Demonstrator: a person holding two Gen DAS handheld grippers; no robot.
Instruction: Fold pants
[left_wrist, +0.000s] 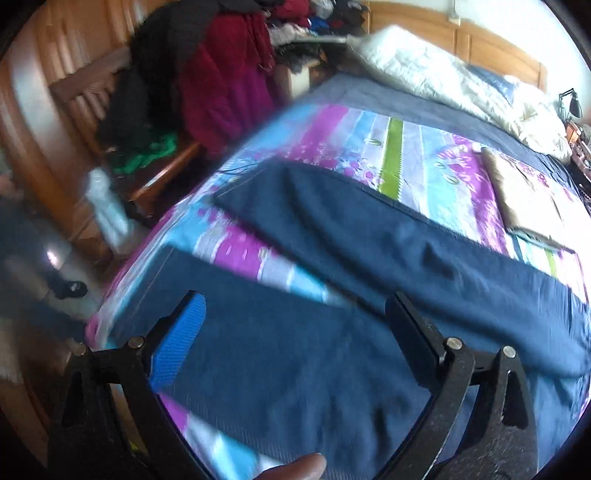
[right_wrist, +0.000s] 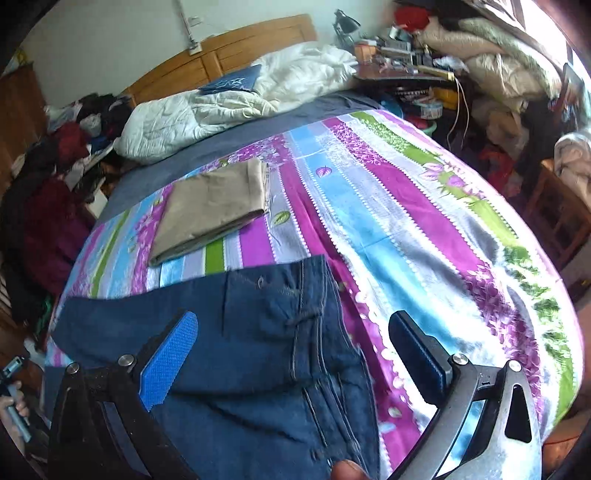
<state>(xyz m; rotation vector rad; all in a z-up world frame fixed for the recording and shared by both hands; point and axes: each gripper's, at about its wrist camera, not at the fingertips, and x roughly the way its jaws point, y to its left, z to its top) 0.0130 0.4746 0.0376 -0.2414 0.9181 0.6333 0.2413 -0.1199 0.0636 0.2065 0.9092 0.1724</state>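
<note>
On the stripy bedspread we see the blue jeans lying flat. Our left gripper is spread wide over the legs. Our right gripper is spread wide over the waist.

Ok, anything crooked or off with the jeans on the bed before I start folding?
The jeans aren't squared up: in the left wrist view the two legs lie splayed apart with striped bedsheet showing between them, and the cloth is wrinkled. Both grippers are open above them. No damage visible.
</note>
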